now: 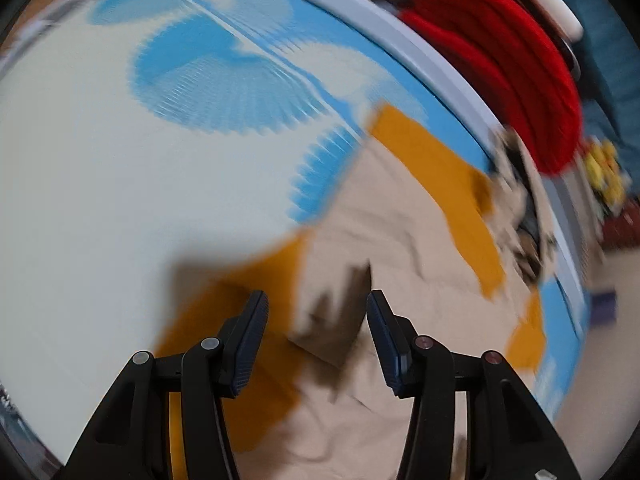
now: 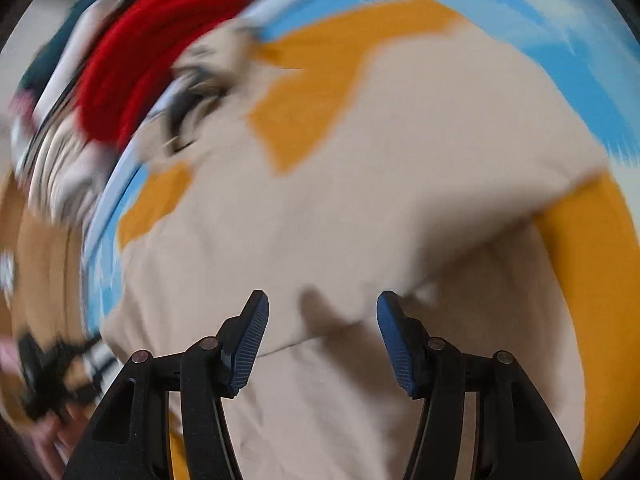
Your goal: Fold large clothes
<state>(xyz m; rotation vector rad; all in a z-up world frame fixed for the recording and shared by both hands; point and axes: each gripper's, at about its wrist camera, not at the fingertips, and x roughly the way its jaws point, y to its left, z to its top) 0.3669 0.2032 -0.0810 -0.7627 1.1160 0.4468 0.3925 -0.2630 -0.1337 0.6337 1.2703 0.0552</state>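
Observation:
A large beige garment (image 1: 400, 240) with mustard-yellow panels lies spread and wrinkled on a white and blue patterned surface (image 1: 120, 160). In the left wrist view my left gripper (image 1: 317, 296) hangs over the garment's edge, where a mustard panel meets the beige cloth. Its jaws stand apart and nothing is pinched between them. The right wrist view shows the same garment (image 2: 360, 160) filling the picture. My right gripper (image 2: 323, 296) is open just above a fold in the beige cloth, with no cloth between its pads. Both views are blurred by motion.
A pale raised rim (image 1: 400, 40) bounds the surface. Beyond it lies a red knitted item (image 1: 500, 60), in the right wrist view (image 2: 152, 40) at upper left. A dark-patterned cloth (image 1: 520, 200) sits by the rim, next to something yellow (image 1: 604, 172).

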